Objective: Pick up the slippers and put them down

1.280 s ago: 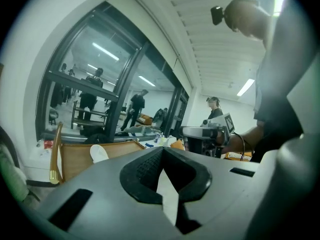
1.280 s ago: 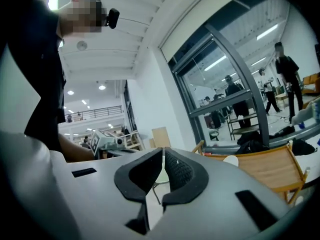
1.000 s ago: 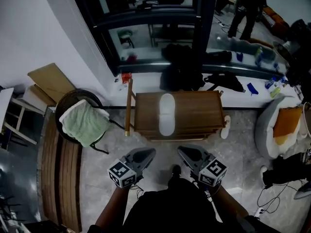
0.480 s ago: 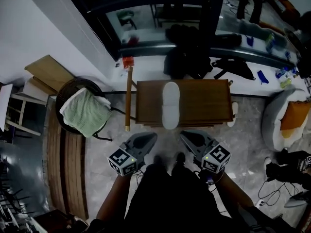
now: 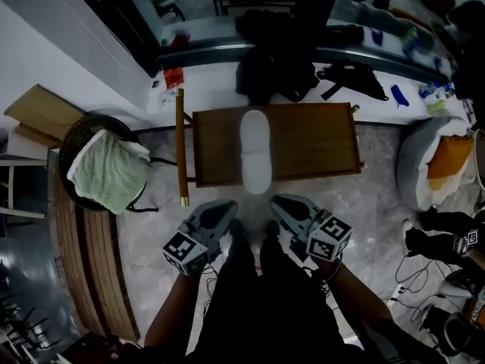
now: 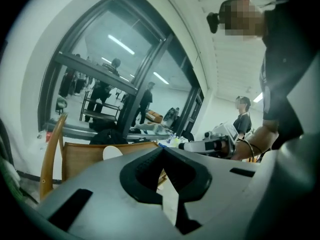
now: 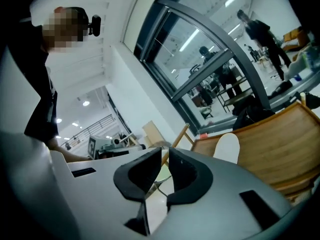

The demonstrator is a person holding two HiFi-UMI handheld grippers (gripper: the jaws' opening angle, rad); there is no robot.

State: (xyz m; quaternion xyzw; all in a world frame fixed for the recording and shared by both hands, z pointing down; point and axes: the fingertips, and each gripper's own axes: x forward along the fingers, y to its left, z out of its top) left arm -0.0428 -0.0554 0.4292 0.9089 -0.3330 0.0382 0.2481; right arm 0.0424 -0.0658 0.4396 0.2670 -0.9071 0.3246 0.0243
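Note:
The white slippers (image 5: 255, 150) lie as one long pale shape across the middle of a low wooden table (image 5: 318, 139). Both grippers hover over the floor just short of the table's near edge, on either side of my dark legs. My left gripper (image 5: 227, 208) is shut with nothing in it, and its black pads meet at the tip (image 6: 162, 150). My right gripper (image 5: 276, 203) is shut and empty too (image 7: 166, 153). In each gripper view the slippers (image 6: 112, 152) (image 7: 227, 146) show beyond the jaws on the table (image 6: 80, 156) (image 7: 282, 136).
A round chair with a green towel (image 5: 106, 171) stands at the left, and a wooden pole (image 5: 180, 146) lies by the table's left end. A grey beanbag with an orange cushion (image 5: 428, 158) sits at the right. Cables (image 5: 413, 273) trail on the floor. Black bags (image 5: 265, 78) lie behind the table.
Both grippers have sunk and edged closer to the table's near edge, still shut. The slippers have not moved on the table.

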